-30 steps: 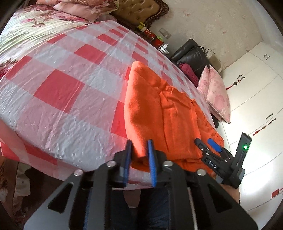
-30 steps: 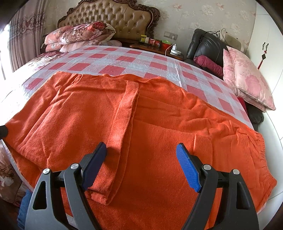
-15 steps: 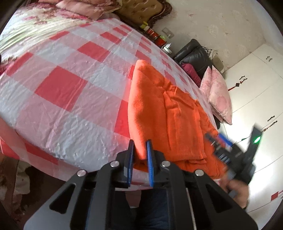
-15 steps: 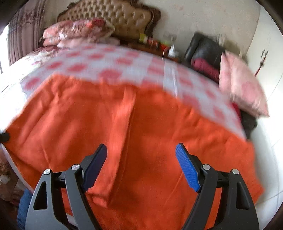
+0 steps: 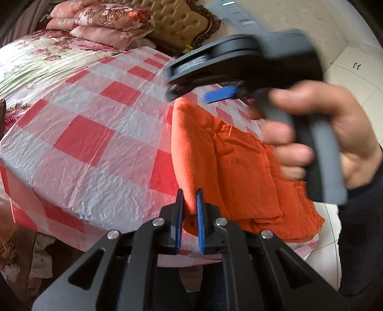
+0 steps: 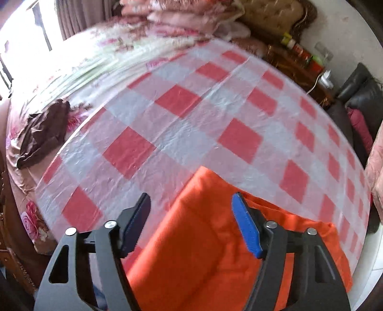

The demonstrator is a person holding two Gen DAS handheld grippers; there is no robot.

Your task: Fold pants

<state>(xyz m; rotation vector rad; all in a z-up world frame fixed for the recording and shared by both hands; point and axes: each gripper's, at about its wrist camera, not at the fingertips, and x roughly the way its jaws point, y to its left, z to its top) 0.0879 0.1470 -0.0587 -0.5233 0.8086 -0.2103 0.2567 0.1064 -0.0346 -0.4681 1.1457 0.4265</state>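
The orange pants [image 5: 229, 172] lie folded lengthwise on the red-and-white checked sheet [image 5: 95, 134] near the bed's front edge. My left gripper [image 5: 190, 208] is shut on the near corner of the pants. My right gripper [image 6: 191, 222] is open and empty, held above the far part of the pants [image 6: 203, 239]. In the left wrist view it shows blurred, high over the pants, held by a hand [image 5: 318, 134].
Pink floral pillows [image 5: 107, 24] and a tufted headboard [image 5: 182, 21] stand at the bed's head. A dark brown garment [image 6: 40, 136] lies on the floral bedspread at the left. A black chair [image 6: 363, 93] and a bedside table with bottles [image 6: 299, 55] stand to the right.
My right gripper has lifted off the pants and swung up and to the left, over their far end. My left gripper stays shut on the near corner.
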